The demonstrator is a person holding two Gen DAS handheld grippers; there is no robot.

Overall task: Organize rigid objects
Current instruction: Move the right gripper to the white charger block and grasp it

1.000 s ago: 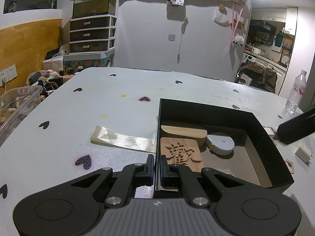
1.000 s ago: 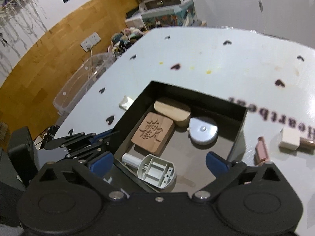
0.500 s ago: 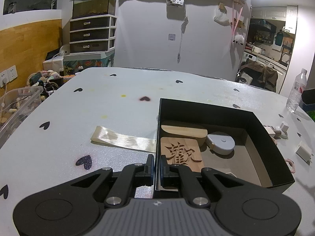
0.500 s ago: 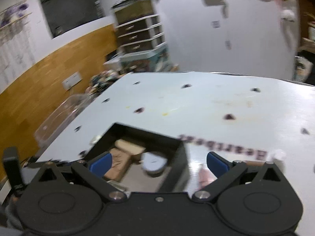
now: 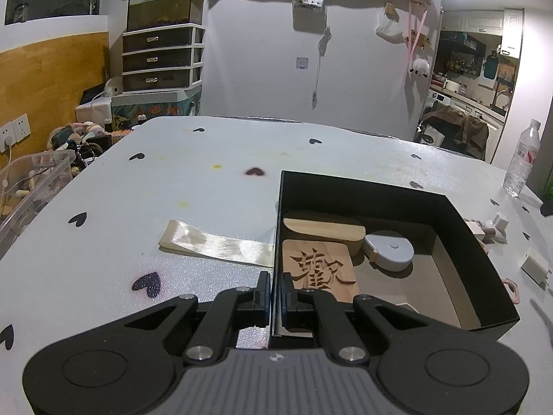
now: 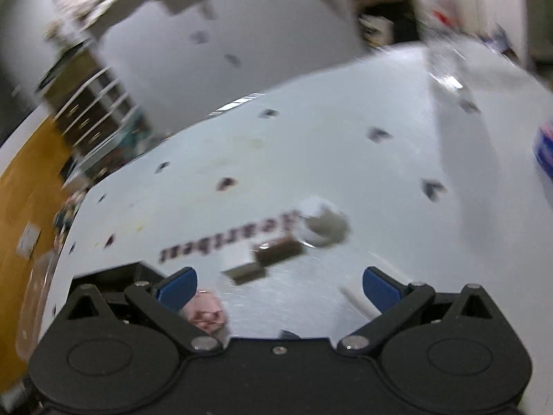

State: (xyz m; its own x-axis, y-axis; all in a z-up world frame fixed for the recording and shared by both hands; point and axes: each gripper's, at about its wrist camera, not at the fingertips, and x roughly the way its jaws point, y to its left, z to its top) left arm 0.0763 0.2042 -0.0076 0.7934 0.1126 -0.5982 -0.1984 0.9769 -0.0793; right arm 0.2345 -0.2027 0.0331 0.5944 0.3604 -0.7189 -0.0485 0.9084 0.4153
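Observation:
A black box [image 5: 387,193] sits on the white table. It holds a carved wooden block [image 5: 318,269], a plain wooden block [image 5: 325,230] and a grey tape measure [image 5: 390,250]. My left gripper [image 5: 274,294] is shut on the box's near-left wall. My right gripper [image 6: 276,285] is open and empty, above the table to the right of the box. Ahead of it, blurred, lie a white cap [image 6: 319,221], a small brown and white piece [image 6: 266,256] and a pink item [image 6: 207,313]. The box corner [image 6: 114,276] shows at its left.
A shiny ribbon strip [image 5: 217,243] lies left of the box. A white charger [image 5: 535,269], small white pieces [image 5: 494,226] and a water bottle [image 5: 522,159] are at the right. A clear bin [image 5: 31,186] stands off the table's left edge.
My right gripper has swung up and to the right, away from the box interior to the loose items beside it. The left gripper has not moved.

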